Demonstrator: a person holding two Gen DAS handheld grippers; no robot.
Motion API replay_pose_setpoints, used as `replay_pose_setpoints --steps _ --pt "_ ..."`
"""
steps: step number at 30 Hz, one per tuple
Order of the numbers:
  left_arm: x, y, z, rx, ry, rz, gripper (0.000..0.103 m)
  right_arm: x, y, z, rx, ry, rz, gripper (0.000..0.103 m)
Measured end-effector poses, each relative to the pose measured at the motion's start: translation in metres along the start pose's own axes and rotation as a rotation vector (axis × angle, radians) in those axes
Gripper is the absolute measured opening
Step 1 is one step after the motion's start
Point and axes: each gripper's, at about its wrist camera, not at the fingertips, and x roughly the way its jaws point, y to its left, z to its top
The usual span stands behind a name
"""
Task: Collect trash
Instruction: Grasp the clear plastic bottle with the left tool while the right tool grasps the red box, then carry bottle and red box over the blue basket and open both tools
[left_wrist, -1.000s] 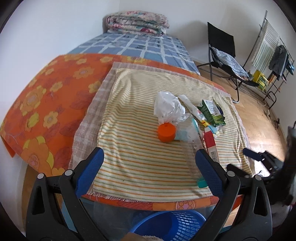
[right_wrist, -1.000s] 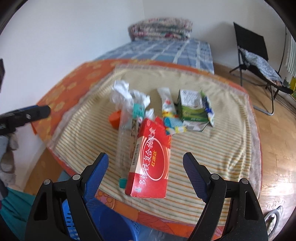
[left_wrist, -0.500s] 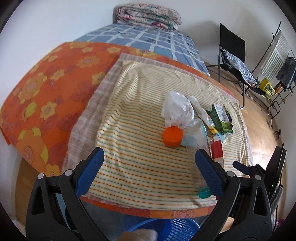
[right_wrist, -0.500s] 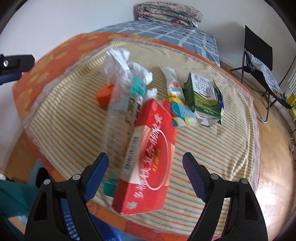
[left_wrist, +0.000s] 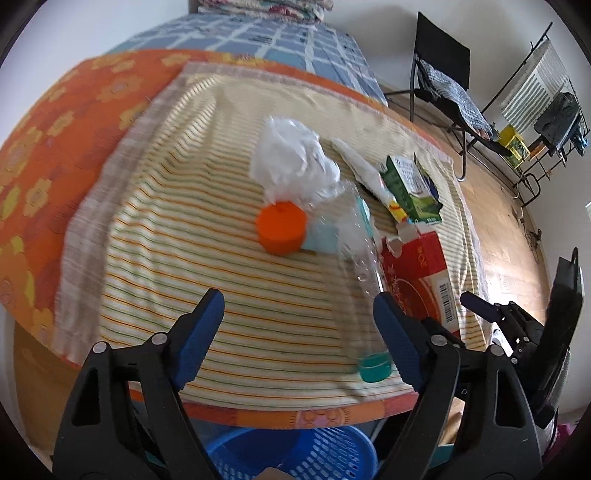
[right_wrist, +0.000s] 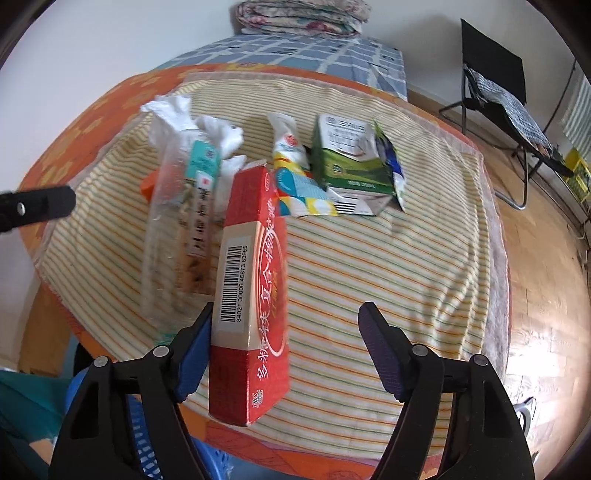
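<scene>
From the left wrist, the left gripper (left_wrist: 295, 325) hangs low in the frame, jaws wide but just narrowing, nothing between them. The orange cap (left_wrist: 282, 228) sits straight ahead at centre on the striped cloth (left_wrist: 177, 229).

From the right wrist, the right gripper (right_wrist: 286, 328) is also wide and just closing in. The red box (right_wrist: 253, 295) lies lengthwise along its pointing line, near end between the jaws, hard against the left pad, clear of the right. This hand looks nearer its pick.
</scene>
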Motion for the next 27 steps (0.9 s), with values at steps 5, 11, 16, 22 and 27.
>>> replay_pose_setpoints --steps 5,11,16,22,27 --pt "0.025 -0.012 0.001 -0.021 0.055 -0.039 0.085 0.001 -0.013 0.002 0.048 0.009 0.048 0.056" --pt "0.056 -0.021 0.008 -0.083 0.106 -0.061 0.085 0.007 -0.024 0.005 0.103 0.027 0.104 0.034" --pt "0.078 -0.033 0.013 -0.063 0.117 -0.035 0.074 0.005 -0.028 0.002 0.126 0.018 0.146 0.023" --pt "0.081 -0.040 0.011 -0.065 0.116 -0.059 0.060 -0.013 -0.032 -0.003 0.137 -0.030 0.156 0.019" --pt "0.060 -0.041 0.006 -0.048 0.069 -0.068 0.059 -0.031 -0.035 -0.013 0.149 -0.064 0.168 0.019"
